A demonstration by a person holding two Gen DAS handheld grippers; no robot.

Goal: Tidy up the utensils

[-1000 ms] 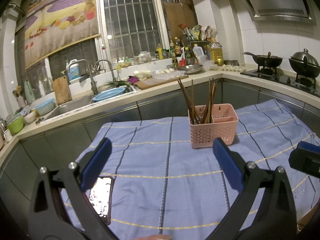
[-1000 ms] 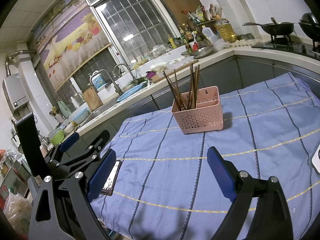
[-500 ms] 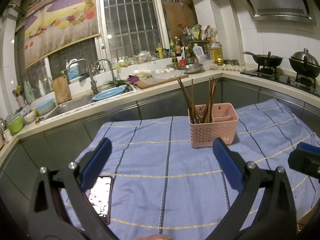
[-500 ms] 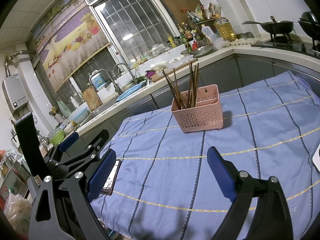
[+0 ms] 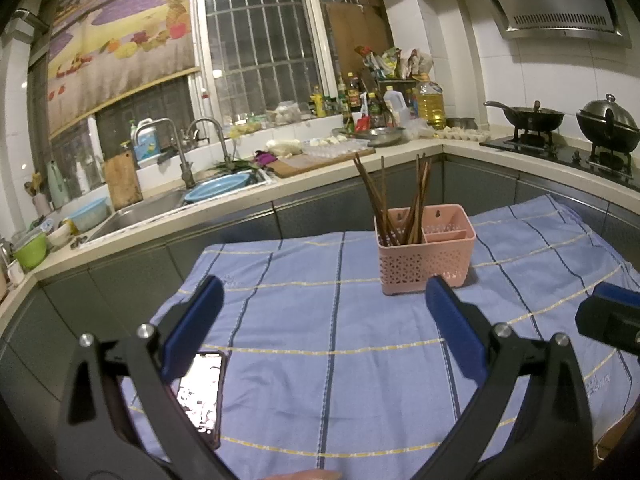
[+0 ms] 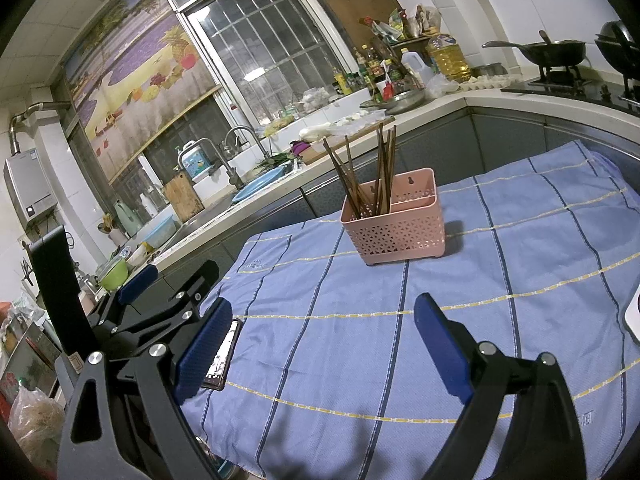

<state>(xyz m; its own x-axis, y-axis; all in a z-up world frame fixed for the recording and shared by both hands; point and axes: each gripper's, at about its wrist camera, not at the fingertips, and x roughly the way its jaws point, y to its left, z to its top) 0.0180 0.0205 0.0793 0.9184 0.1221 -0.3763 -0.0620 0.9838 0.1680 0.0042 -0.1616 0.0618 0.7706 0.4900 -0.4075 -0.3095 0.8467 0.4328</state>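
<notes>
You are in a home kitchen: a sink (image 5: 160,208) with taps (image 5: 208,136) under a barred window (image 5: 260,40), a hob with a wok (image 5: 534,114), an extractor hood (image 5: 560,0), and oil bottles (image 5: 430,100) crowding the worktop (image 5: 224,216).

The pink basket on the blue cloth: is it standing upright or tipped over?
Upright. The pink basket rests flat on the blue cloth, its open top facing up, and the chopsticks stand in its larger left compartment, leaning out above the rim.

A: Any writing you can read?
B: No. The cloth (image 5: 360,344) carries small woven marks near its edges, too blurred to read.
A: The bottles (image 6: 372,68)?
B: Labels too small to tell.
</notes>
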